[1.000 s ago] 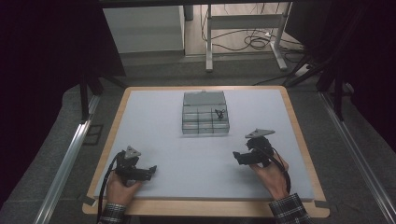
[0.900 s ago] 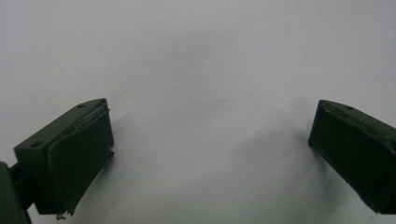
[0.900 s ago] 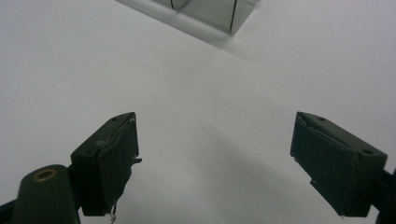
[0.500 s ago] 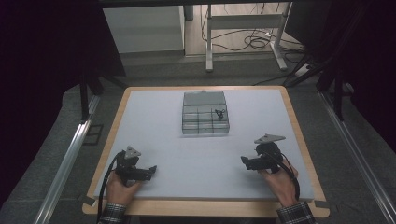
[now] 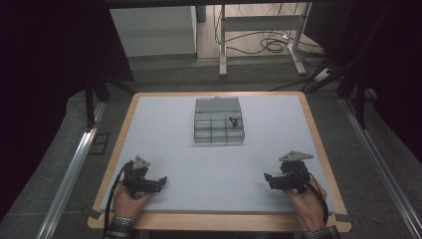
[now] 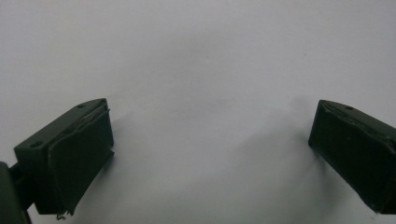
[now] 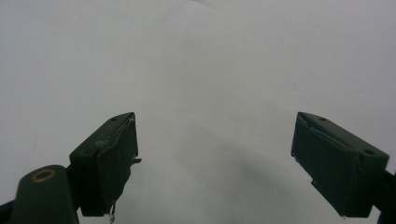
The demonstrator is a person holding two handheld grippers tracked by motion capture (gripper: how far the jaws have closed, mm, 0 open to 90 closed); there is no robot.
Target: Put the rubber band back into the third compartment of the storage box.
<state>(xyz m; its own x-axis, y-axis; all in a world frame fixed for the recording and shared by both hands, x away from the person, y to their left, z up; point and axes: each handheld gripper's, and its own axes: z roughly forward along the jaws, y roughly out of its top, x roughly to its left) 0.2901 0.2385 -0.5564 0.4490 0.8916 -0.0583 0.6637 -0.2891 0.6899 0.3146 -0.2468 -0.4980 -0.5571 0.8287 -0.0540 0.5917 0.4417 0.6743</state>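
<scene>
left gripper (image 5: 160, 181): we hold it low at the near-left of the table (image 5: 164, 129), jaws spread wide with nothing between them; in the left gripper view (image 6: 210, 140) we see bare white surface under it.
right gripper (image 5: 268, 179): near-right of the table, jaws wide apart too and holding nothing; same plain white surface in the right gripper view (image 7: 215, 154).
compartment box (image 5: 219, 121): we see it at the middle-far part of the table, well apart from both grippers.
small black part (image 5: 232, 120): sits in a right-hand compartment of the box; too small for us to identify.
</scene>
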